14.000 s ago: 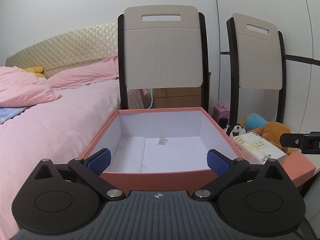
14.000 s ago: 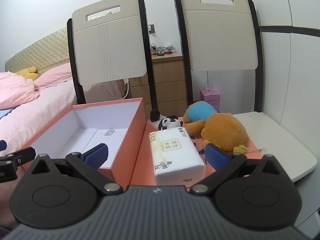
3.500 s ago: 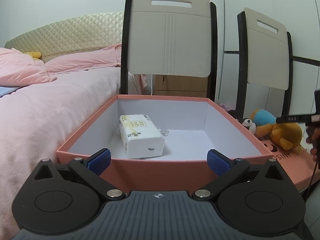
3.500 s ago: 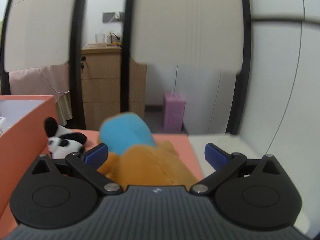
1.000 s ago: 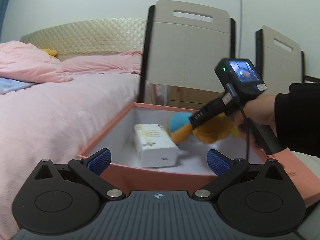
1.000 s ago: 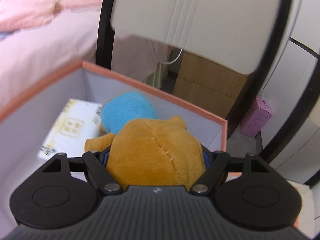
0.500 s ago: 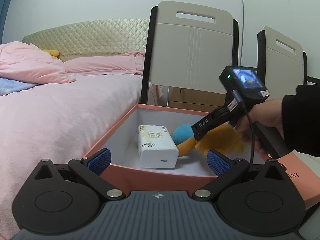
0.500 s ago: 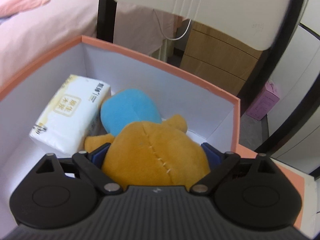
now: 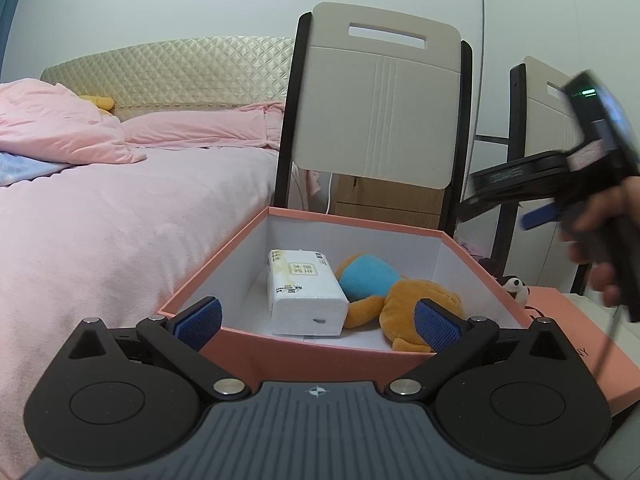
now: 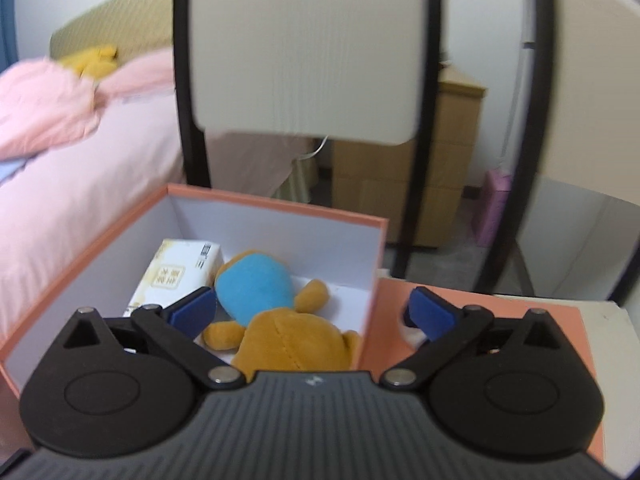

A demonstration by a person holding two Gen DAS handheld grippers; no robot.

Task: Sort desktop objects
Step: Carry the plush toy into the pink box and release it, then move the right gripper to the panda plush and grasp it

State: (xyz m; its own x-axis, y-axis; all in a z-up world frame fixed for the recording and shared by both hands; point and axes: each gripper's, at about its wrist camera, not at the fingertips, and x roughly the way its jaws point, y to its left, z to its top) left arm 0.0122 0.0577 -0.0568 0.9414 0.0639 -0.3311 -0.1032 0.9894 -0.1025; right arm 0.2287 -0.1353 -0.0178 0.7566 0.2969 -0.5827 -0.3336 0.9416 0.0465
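An open salmon-pink box [image 9: 320, 354] [image 10: 280, 204] holds a white tissue pack [image 9: 306, 292] [image 10: 176, 276] on its left and an orange and blue plush toy [image 9: 400, 300] [image 10: 276, 312] lying beside it. My left gripper [image 9: 316, 320] is open and empty at the box's near wall. My right gripper [image 10: 310, 314] is open and empty, raised above the box's right side; it also shows in the left wrist view [image 9: 540, 196], blurred. A small panda plush [image 9: 514, 286] sits on the box lid to the right of the box.
The flat salmon-pink lid [image 9: 568, 344] [image 10: 500, 320] lies right of the box on a white table [image 10: 618, 360]. Two chairs [image 9: 380, 112] [image 10: 308, 52] stand behind. A pink bed [image 9: 100, 208] lies to the left. A wooden cabinet [image 10: 400, 192] stands behind the chairs.
My right gripper opened, let go of the orange plush in the box, and rose up and to the right. The plush now lies beside the tissue pack. My left gripper stayed nearly still.
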